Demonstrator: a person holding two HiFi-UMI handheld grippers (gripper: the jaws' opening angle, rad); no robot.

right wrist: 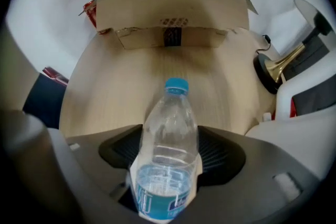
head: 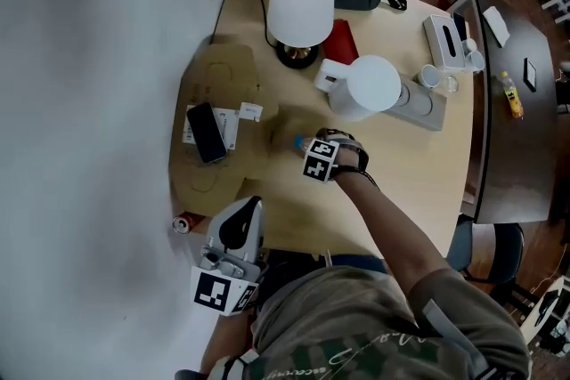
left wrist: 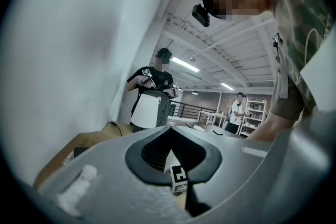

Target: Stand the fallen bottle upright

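Observation:
A clear water bottle (right wrist: 168,139) with a blue cap and blue label lies on its side on the wooden table (head: 419,182), cap towards the cardboard box. In the head view only its cap end (head: 298,141) shows beside my right gripper (head: 331,152). That gripper (right wrist: 169,168) points straight down over the bottle, one jaw on each side of its body, and the pads (right wrist: 215,152) meet its sides. My left gripper (head: 242,225) hangs at the table's near edge, level, jaws together (left wrist: 169,136), with nothing in it.
A flat cardboard box (head: 218,76) with a phone (head: 207,132) on it lies left of the bottle. A white lamp (head: 301,0), a white kettle (head: 370,84) and a power strip (head: 426,107) stand behind. A red can (head: 185,223) sits at the table's left edge.

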